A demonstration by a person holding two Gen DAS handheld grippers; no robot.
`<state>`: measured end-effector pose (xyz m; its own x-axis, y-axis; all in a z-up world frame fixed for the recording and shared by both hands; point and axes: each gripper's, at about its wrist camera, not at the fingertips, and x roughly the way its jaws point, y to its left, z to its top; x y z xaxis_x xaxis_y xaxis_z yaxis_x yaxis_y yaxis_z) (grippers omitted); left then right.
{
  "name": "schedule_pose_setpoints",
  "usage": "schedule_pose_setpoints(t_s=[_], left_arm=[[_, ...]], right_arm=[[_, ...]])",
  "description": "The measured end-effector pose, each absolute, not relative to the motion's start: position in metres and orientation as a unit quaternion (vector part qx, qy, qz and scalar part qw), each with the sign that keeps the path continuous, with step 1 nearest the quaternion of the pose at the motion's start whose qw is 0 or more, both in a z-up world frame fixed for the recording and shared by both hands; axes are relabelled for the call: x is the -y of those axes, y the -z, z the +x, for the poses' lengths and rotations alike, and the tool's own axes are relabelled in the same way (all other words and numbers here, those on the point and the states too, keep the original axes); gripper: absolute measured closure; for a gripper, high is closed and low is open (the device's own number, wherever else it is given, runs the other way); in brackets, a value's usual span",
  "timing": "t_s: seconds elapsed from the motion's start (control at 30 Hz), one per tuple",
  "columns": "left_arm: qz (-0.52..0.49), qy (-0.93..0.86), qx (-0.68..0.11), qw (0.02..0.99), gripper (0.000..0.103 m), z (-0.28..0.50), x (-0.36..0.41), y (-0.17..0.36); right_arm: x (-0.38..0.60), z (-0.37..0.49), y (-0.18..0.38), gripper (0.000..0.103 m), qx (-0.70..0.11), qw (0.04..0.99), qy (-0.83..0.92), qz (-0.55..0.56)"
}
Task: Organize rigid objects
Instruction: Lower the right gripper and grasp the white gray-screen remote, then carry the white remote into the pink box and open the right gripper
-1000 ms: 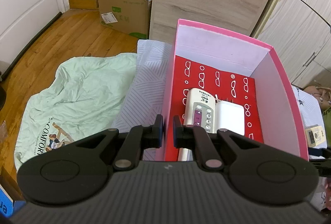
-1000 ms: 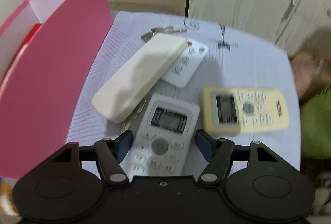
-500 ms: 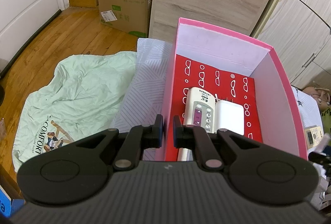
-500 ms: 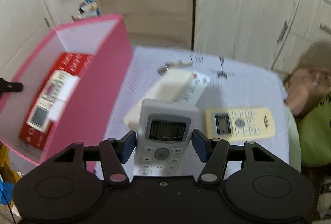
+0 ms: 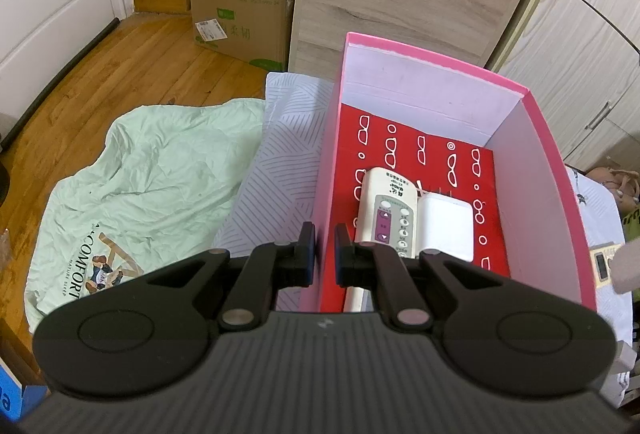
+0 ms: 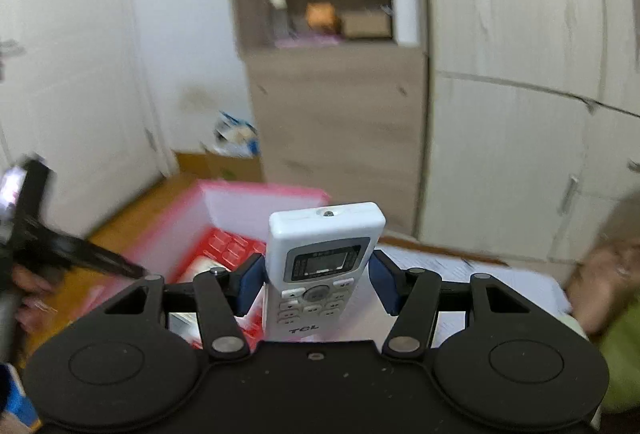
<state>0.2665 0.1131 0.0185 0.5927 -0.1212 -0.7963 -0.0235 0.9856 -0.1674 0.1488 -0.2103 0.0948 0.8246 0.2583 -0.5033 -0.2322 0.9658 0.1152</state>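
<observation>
Holding: white remote [image 6: 320, 270] clamped mid-body by right gripper [image 6: 318, 284] | left gripper [image 5: 322, 250] pinched on pink box [image 5: 560, 169] wall | remote judged light, stiff, slick plastic.

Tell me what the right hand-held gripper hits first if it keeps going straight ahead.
Probably the wooden cabinet. The right hand-held gripper, holding the remote, points above the pink box, though blur leaves depth unclear.
</observation>
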Motion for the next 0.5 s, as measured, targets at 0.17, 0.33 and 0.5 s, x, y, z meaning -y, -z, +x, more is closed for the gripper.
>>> schedule_pose_setpoints(t_s=[0.17,0.33,0.5], left_arm=[[-0.082,0.034,-0.448,0.890,0.096,0.266,-0.115,-0.017],[-0.086,0.035,-0.449,0.888,0.096,0.267,-0.117,-0.017],[-0.082,0.035,-0.449,0.889,0.096,0.267,-0.115,-0.016]], right_arm=[[0.182,0.156,-0.096,0.040,-0.294,0.934,-0.196,0.044],[0.145,0.167,-0.077,0.040,-0.347,0.916,-0.203,-0.011],[0.128,0.186,-0.051,0.040,-0.407,0.897,-0.163,-0.050]])
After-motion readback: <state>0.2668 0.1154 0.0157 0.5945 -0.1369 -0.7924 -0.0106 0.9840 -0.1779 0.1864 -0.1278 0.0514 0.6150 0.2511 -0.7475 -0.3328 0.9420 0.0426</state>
